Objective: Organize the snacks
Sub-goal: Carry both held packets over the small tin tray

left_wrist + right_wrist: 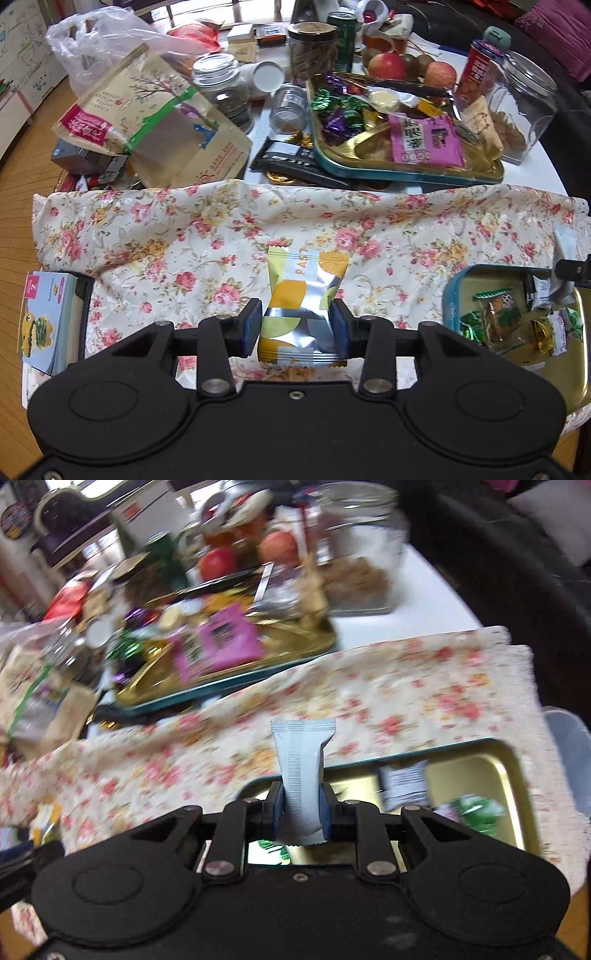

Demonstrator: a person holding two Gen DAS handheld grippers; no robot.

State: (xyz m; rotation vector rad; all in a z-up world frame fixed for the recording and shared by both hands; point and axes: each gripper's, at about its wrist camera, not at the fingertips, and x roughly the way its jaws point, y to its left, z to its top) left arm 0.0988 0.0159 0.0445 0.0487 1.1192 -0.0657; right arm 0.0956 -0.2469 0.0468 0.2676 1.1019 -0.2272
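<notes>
At far left of the left wrist view, we are seeing a small booklet (pixel 48 317) with a cartoon burger cover lying at the edge of the floral cloth (pixel 147 236) covering the near part of the counter (pixel 532 173). Behind the cloth, a brown paper snack bag (pixel 155 122) is leaning against a glass jar (pixel 221 88). At centre, the left tool (pixel 297 326) is gripping a yellow-and-silver pastry packet (pixel 301 295), with both blue pads pressing its sides; the packet is standing upright over the cloth. Behind it, a large gold tray (pixel 424 162) is holding purple and green wrapped candies plus a pink packet (pixel 424 140); apples (pixel 388 64) are sitting just beyond that tray. To the right, a small gold tin (pixel 569 376) with a teal rim is lying on the cloth, holding several wrapped sweets.

Moving to the right wrist view, which is motion-blurred, we are noting the same large gold tray (pixel 295 642) at upper left and a clear jar (pixel 365 554) beside it. At centre, the right tool (pixel 301 812) is clamping a pale grey stick packet (pixel 301 768), held upright between narrow-set pads. This packet is hanging above the near rim of the small gold tin (pixel 509 760), which is sitting directly below and to the right of the tool.
</notes>
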